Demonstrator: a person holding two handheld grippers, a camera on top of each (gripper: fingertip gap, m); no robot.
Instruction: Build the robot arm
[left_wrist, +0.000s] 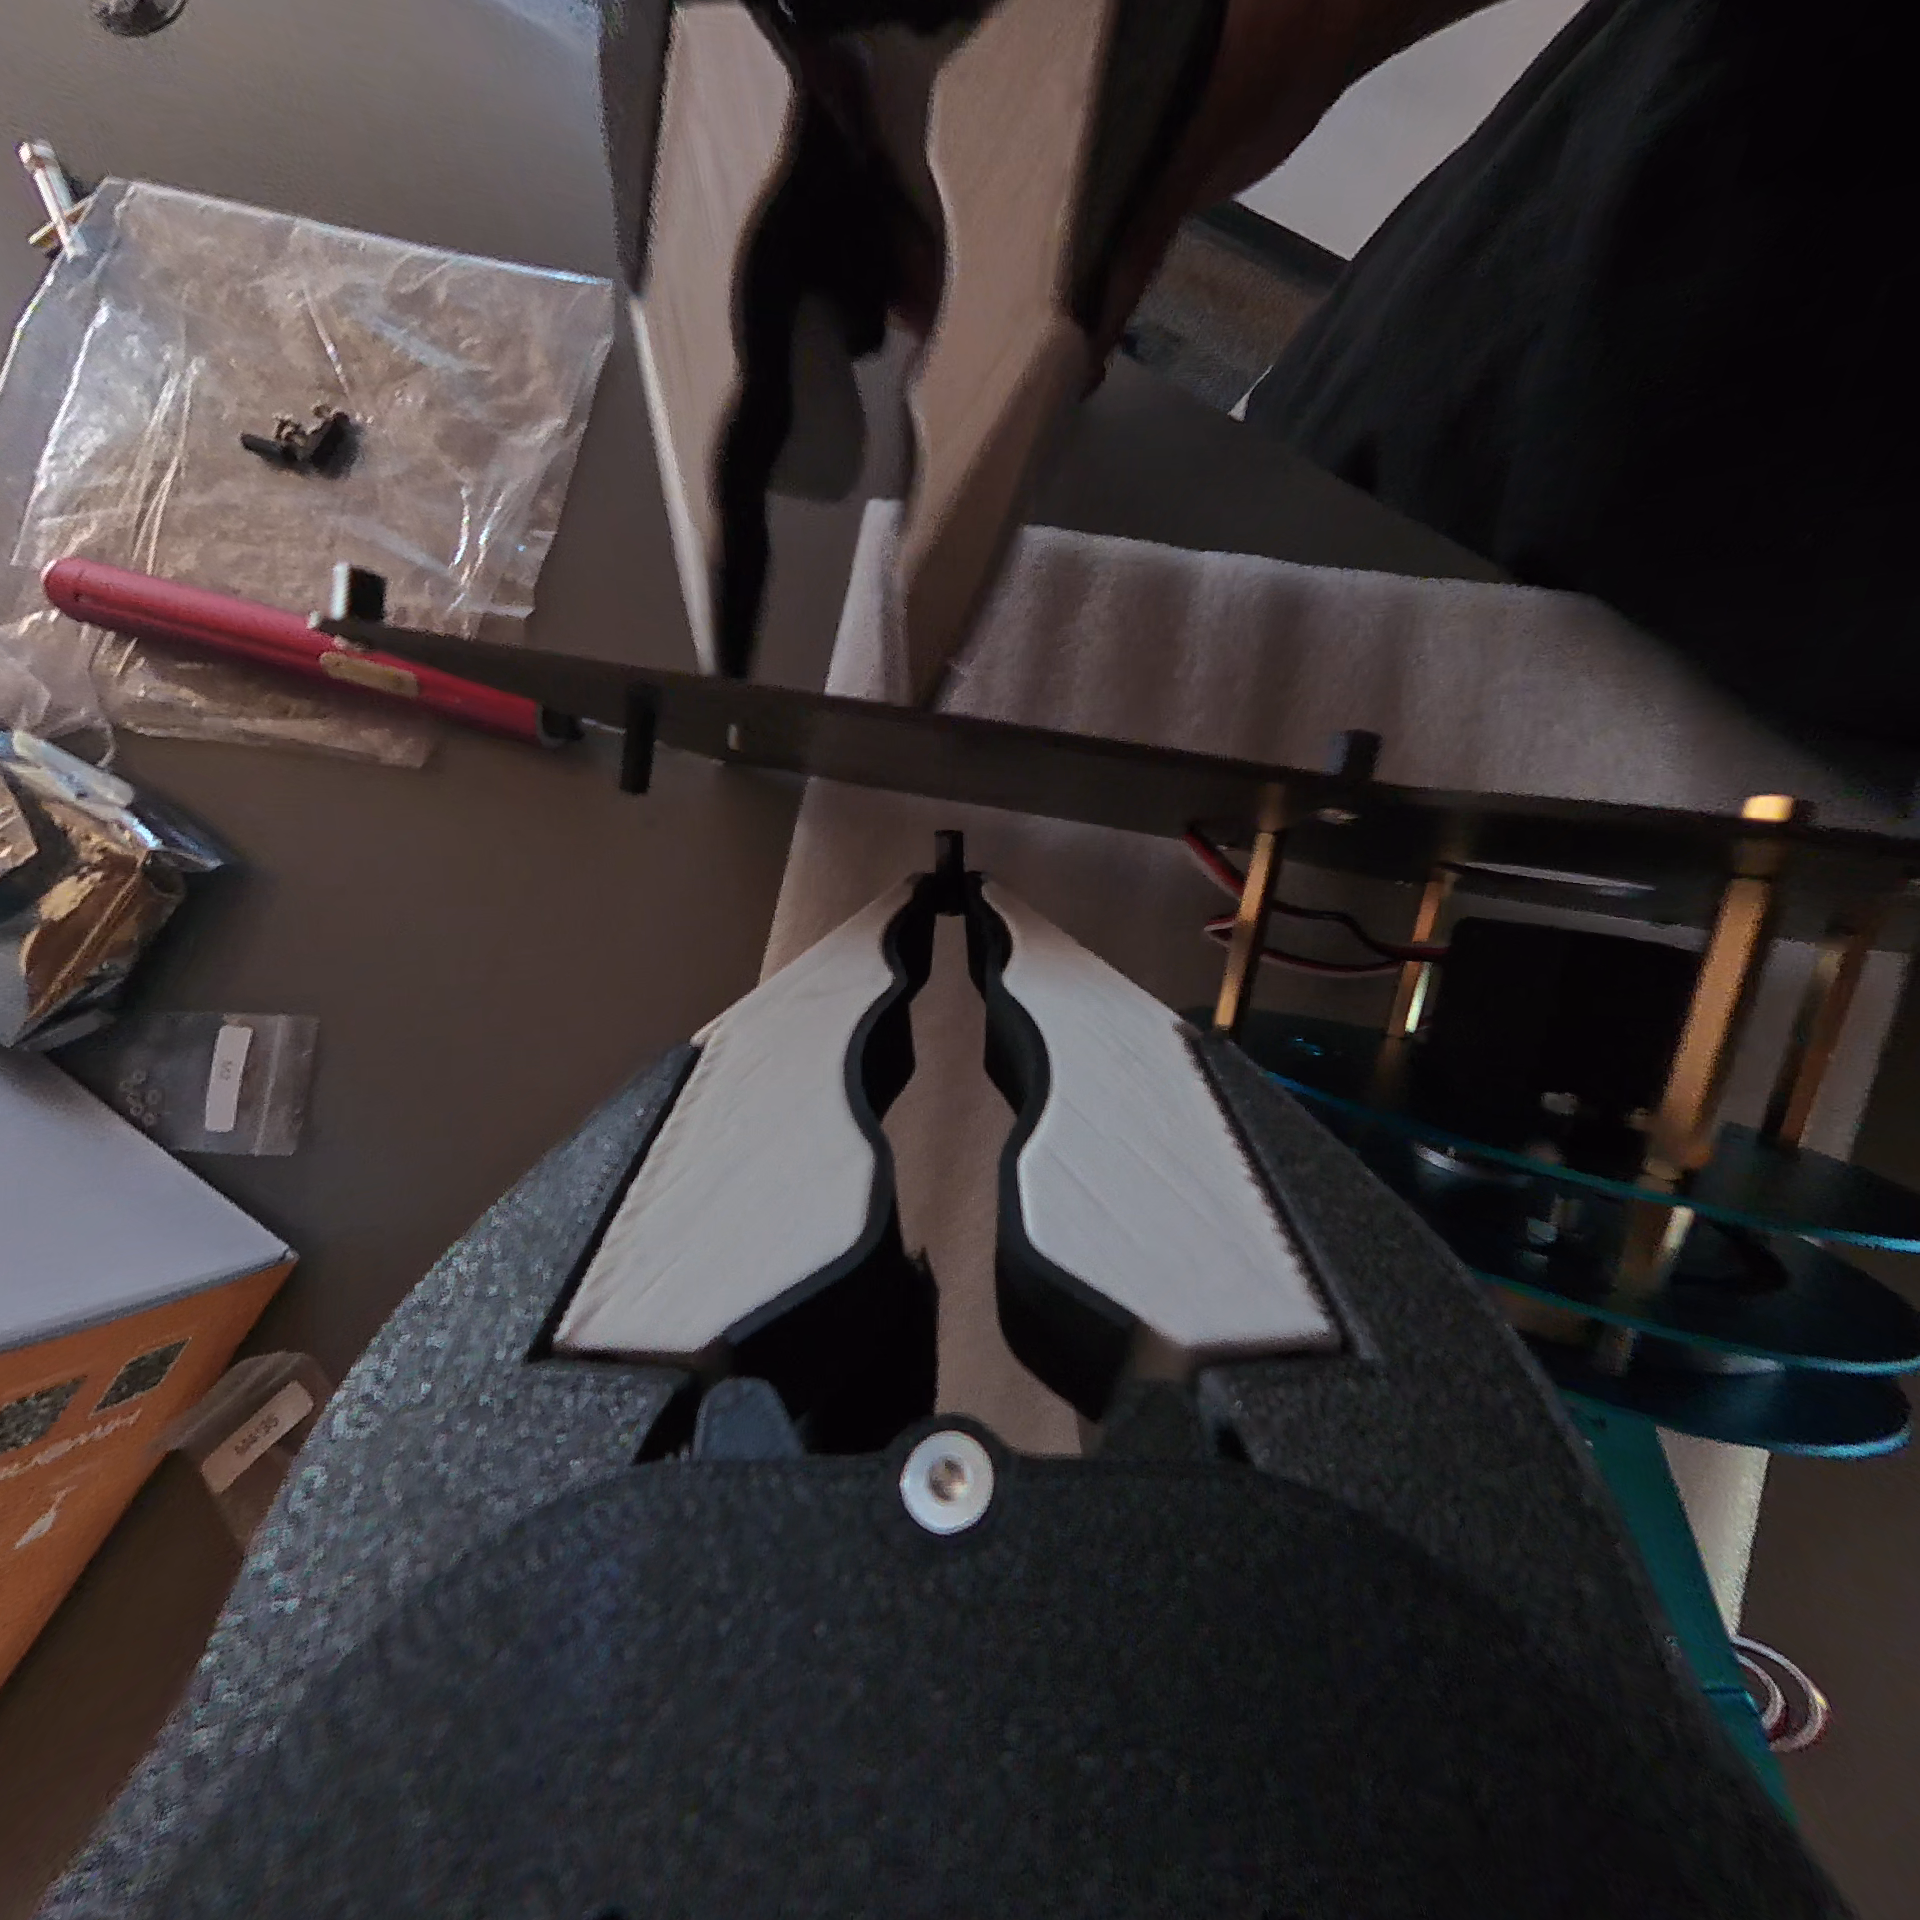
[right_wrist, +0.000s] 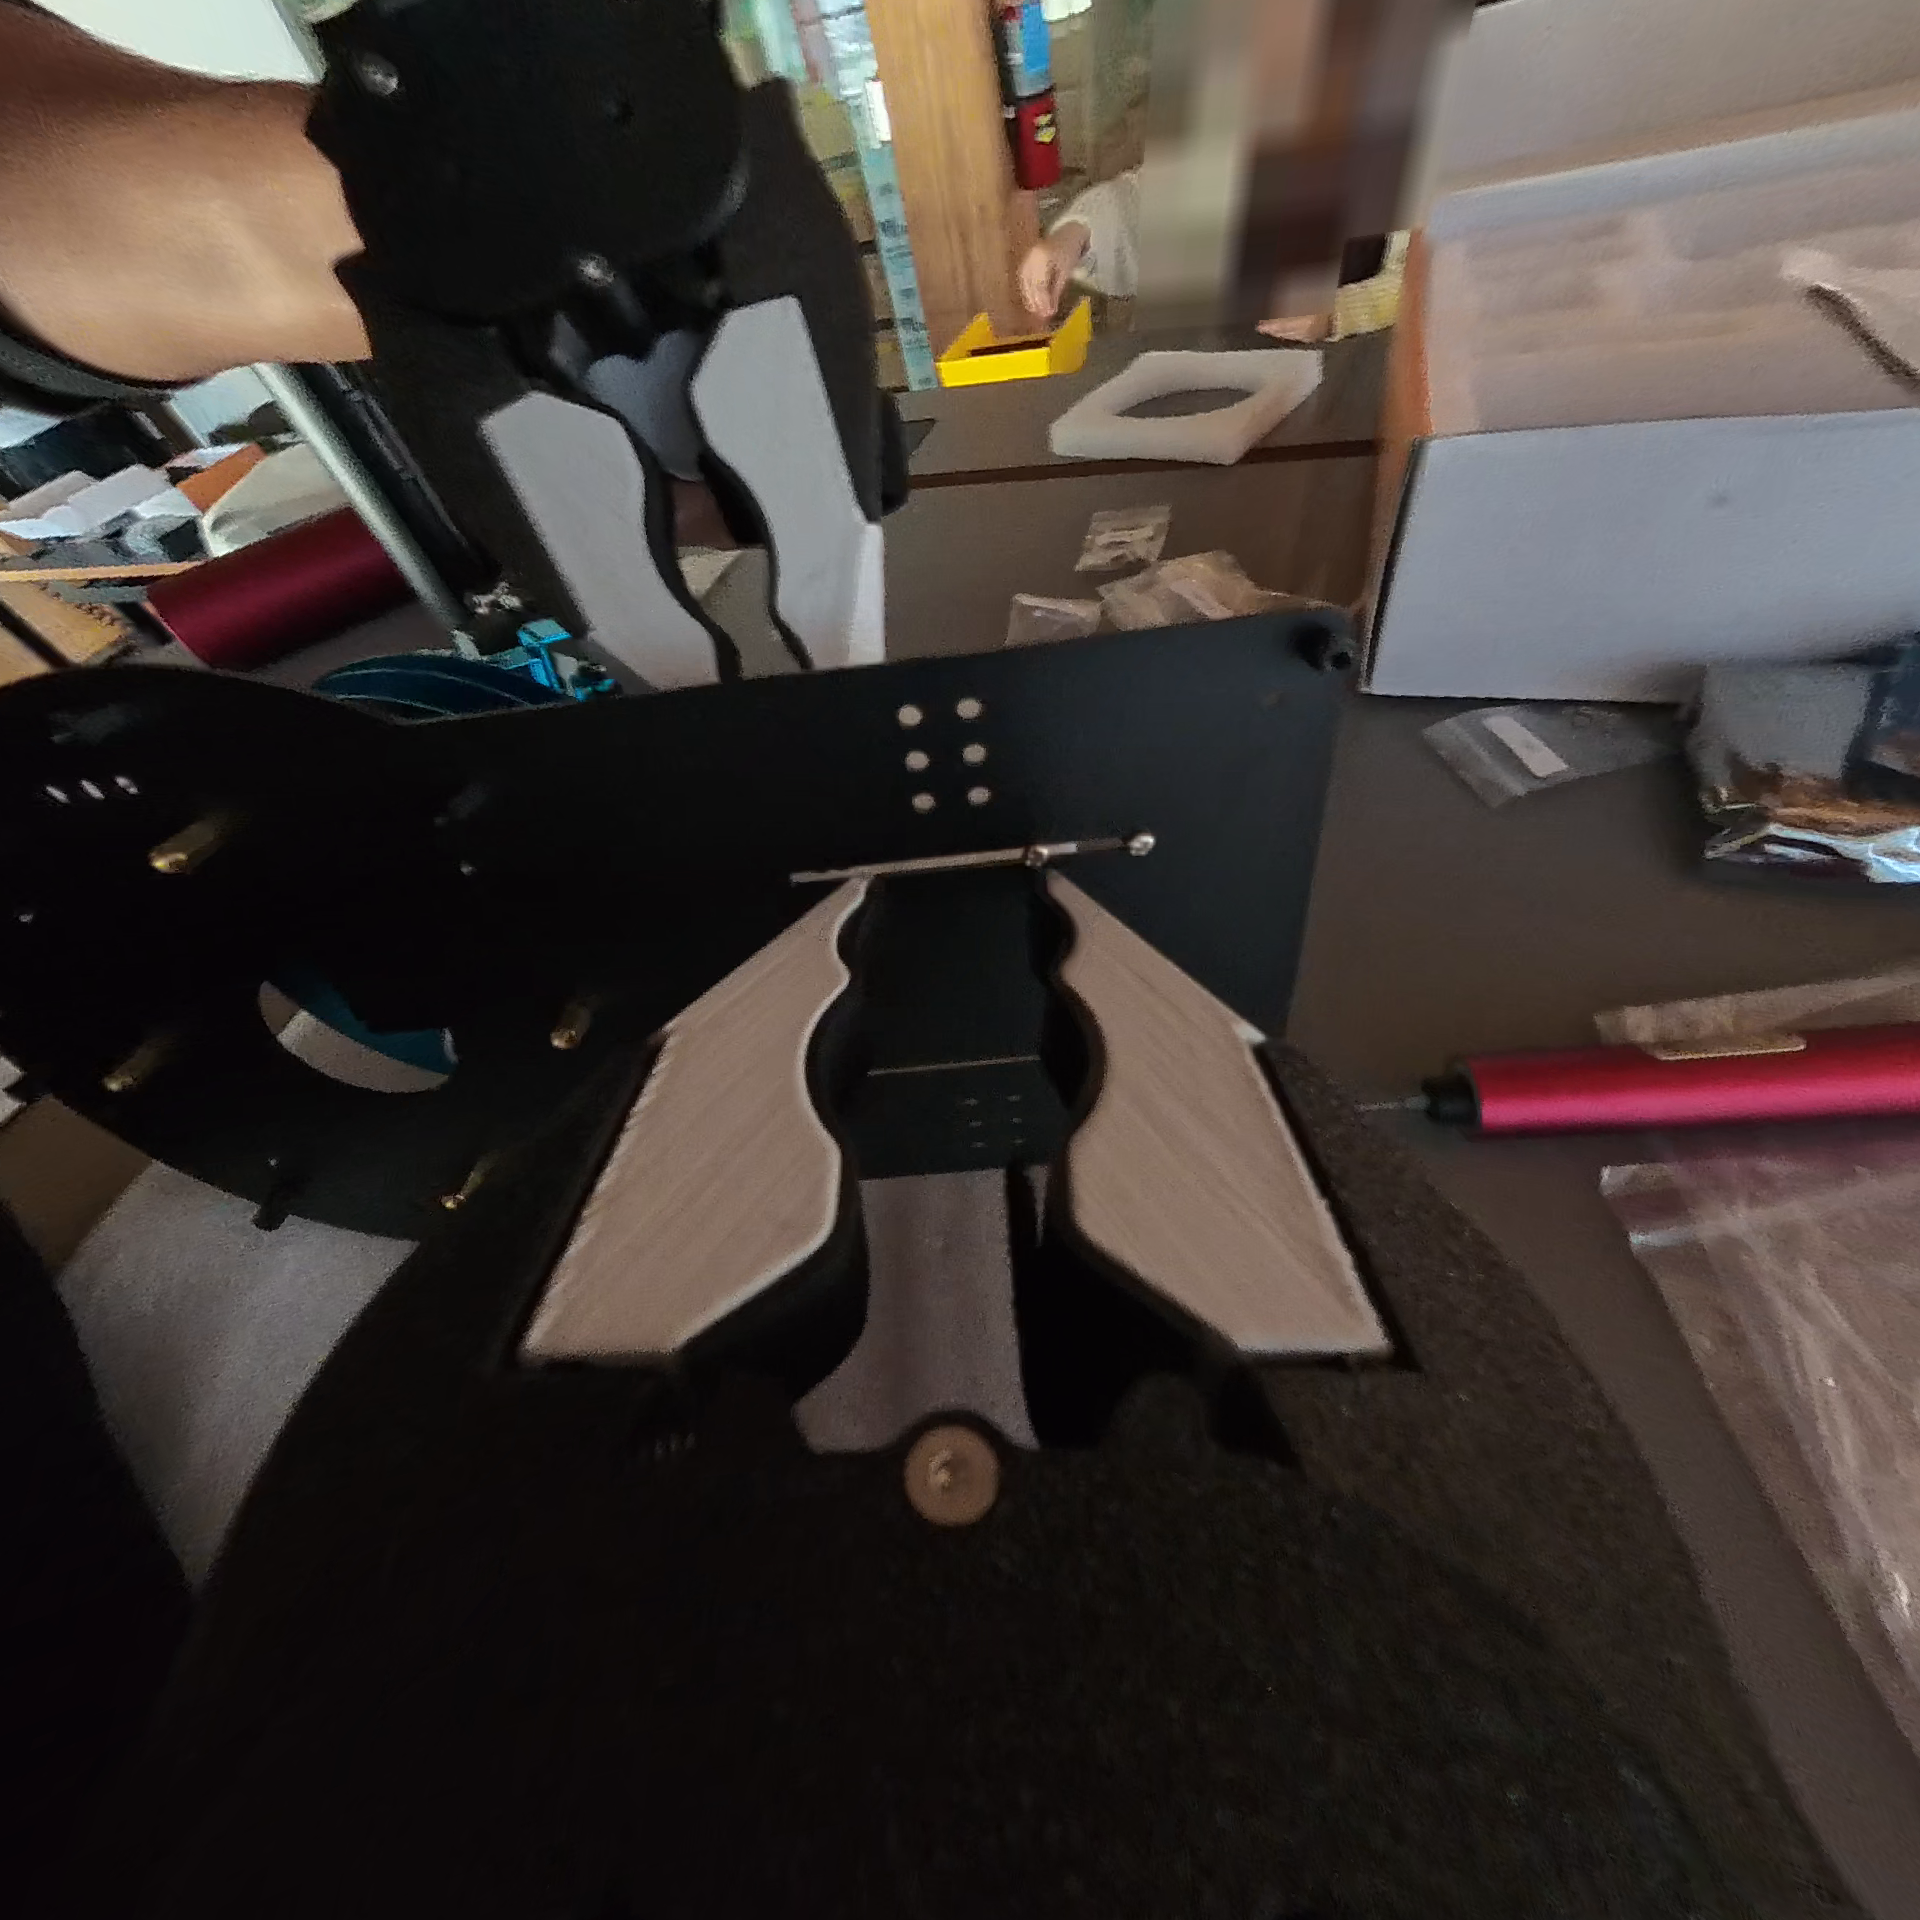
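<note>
My left gripper (left_wrist: 951, 883) is shut on a small black peg (left_wrist: 948, 847) that sticks up from its tips, just under the edge of a black plate (left_wrist: 1039, 764). The plate sits on brass standoffs (left_wrist: 1247, 914) above stacked blue-tinted discs (left_wrist: 1662, 1226). My right gripper (right_wrist: 954, 881) is open over the flat face of the plate (right_wrist: 1143, 779), below a group of small holes. A thin metal rod (right_wrist: 966, 860) lies across its fingertips. The right gripper also shows in the left wrist view (left_wrist: 831, 665), coming down onto the plate. The left gripper shows behind the plate in the right wrist view (right_wrist: 764, 655).
A red pen-shaped tool (left_wrist: 260, 634) (right_wrist: 1714, 1086) lies on a clear plastic bag (left_wrist: 312, 343) holding small black parts. A foil bag (left_wrist: 83, 862), an orange and grey box (left_wrist: 104, 1299) and a white box (right_wrist: 1662, 540) stand around. A white cloth (left_wrist: 1247, 644) lies under the assembly. Both grippers' tips are close together, under 4 cm apart.
</note>
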